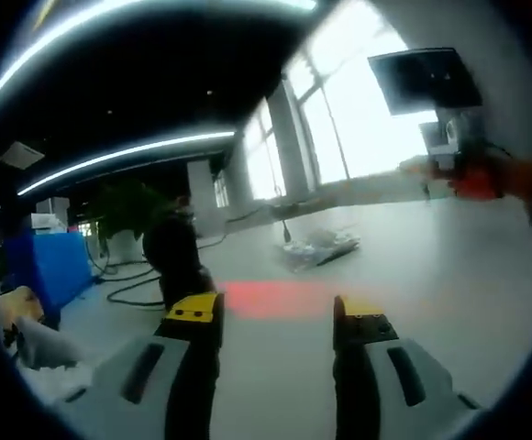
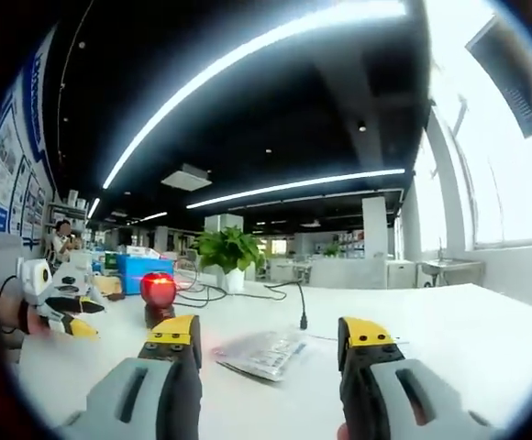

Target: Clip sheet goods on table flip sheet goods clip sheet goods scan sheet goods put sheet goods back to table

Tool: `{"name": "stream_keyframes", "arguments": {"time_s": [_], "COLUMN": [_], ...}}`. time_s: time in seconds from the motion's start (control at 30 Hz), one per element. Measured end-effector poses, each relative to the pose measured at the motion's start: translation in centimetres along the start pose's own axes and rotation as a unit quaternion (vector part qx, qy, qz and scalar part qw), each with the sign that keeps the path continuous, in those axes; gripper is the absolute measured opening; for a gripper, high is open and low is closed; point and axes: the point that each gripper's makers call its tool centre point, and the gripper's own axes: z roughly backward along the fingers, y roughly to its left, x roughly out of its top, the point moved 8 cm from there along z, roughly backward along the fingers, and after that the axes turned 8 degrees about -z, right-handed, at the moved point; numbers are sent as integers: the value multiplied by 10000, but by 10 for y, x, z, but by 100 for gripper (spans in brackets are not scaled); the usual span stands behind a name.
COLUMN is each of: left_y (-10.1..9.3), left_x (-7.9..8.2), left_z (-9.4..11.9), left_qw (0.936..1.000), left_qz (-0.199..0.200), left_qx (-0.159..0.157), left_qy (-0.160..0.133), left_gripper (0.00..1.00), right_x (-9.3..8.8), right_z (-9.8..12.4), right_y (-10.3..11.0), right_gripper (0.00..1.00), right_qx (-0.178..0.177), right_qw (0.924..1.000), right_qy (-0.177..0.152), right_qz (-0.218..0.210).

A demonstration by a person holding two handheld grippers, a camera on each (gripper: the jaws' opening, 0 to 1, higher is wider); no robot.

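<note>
Both grippers, left gripper and right gripper, jaws spread, empty; approach flat packet mid-tabletop low, pinch its near edge.

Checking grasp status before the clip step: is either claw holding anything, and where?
Nothing is held. Both the left claw and right claw are open, and the clear plastic sheet packet lies on the white table.
</note>
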Motion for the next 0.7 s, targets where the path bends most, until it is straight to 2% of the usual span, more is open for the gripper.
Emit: {"name": "stream_keyframes", "arguments": {"time_s": [0.13,0.33,0.43,0.6,0.63,0.7], "left_y": [5,4,7,4,3,3], "left_x": [1,3,7,8,9,7], "left_z": [2,2,3,3,3,3], "left_qw": [9998,9995,9986,9986,9987,9990], "left_qz": [155,260,364,375,342,298], "left_qx": [136,84,123,70,74,88], "left_qy": [-74,-137,-372,-354,-371,-322], "left_gripper": [41,41,41,41,41,41], "right_x": [-4,-12,-16,-24,-24,-26], "right_z": [11,34,46,64,67,75], "right_y": [-5,-13,-14,-20,-18,-21], "right_gripper": [58,60,60,60,61,61], "right_qx": [-63,-208,-321,-314,-210,-298], "right_qw": [10000,9995,9986,9988,9971,9971], "right_qy": [27,64,17,-100,-212,-217], "right_qz": [-54,-240,-415,-376,-696,-672]}}
